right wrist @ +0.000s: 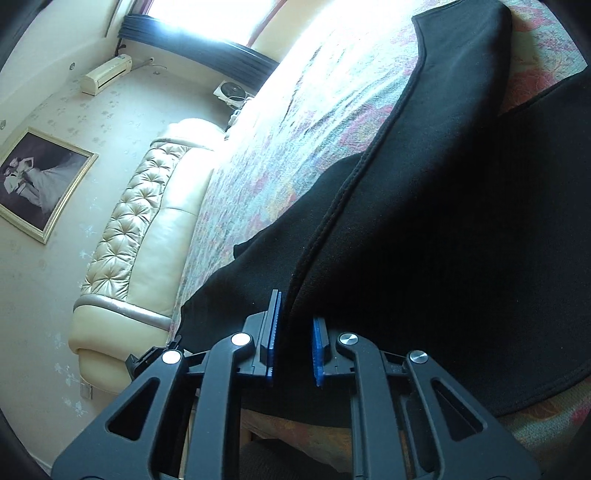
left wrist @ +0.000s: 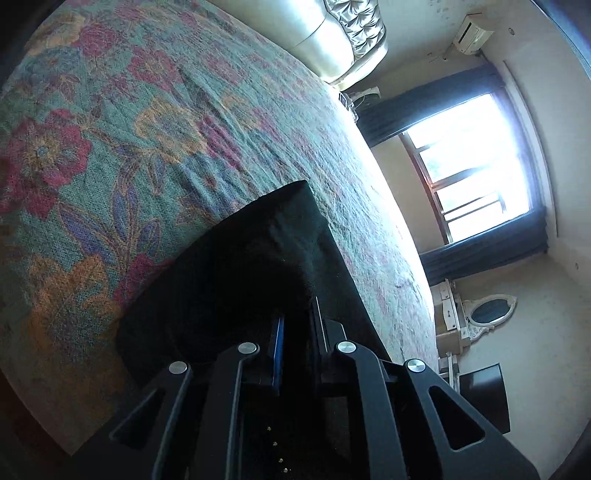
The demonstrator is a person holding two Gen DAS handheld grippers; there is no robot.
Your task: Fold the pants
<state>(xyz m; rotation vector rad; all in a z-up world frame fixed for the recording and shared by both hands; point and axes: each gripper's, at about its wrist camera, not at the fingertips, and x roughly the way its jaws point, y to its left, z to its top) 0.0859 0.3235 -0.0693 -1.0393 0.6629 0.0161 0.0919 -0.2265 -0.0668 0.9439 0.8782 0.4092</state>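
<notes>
The black pants (right wrist: 424,229) lie spread on a floral bedspread (right wrist: 280,122). In the right wrist view my right gripper (right wrist: 295,325) has its blue pads (right wrist: 274,332) closed on a fold of the pants' edge near the foot of the bed. In the left wrist view my left gripper (left wrist: 299,332) is shut on another part of the black pants (left wrist: 258,266), lifting a dark flap off the bedspread (left wrist: 129,140). The fabric hides the left fingertips.
A cream tufted headboard (right wrist: 147,229) stands at the bed's end. A bright window with dark curtains (left wrist: 472,177), a wall air conditioner (left wrist: 472,33), a white dresser with an oval mirror (left wrist: 487,314) and a framed picture (right wrist: 37,184) line the walls.
</notes>
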